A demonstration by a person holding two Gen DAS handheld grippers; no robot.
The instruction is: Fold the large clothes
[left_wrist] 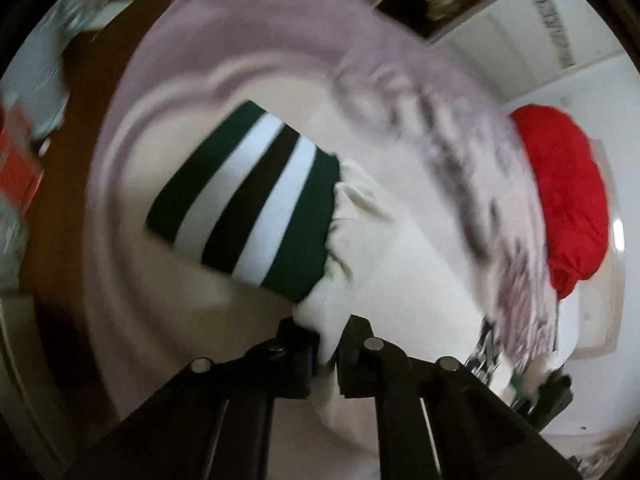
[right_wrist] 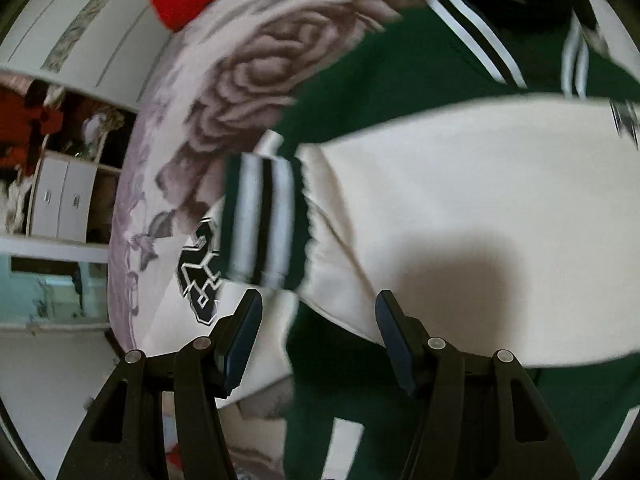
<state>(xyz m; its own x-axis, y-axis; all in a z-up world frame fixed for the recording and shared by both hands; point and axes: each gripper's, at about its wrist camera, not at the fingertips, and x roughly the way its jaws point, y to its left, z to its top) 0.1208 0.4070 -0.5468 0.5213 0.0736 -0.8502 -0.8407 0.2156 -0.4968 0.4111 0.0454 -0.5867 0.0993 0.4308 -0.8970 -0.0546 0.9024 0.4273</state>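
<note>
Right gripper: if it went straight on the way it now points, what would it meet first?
Most likely the cream sleeve of the green and cream varsity jacket, which fills the view just beyond the open right gripper. Depth is blurred, so the distance is unclear.

A: What room is this?
B: A bedroom. A bed (right_wrist: 168, 152) wears a pale lilac cover printed with large roses. Beside it stands a white wardrobe (right_wrist: 68, 28) with open shelves (right_wrist: 92, 132).
A: And the floor?
B: Dark brown (left_wrist: 116, 28).
</note>
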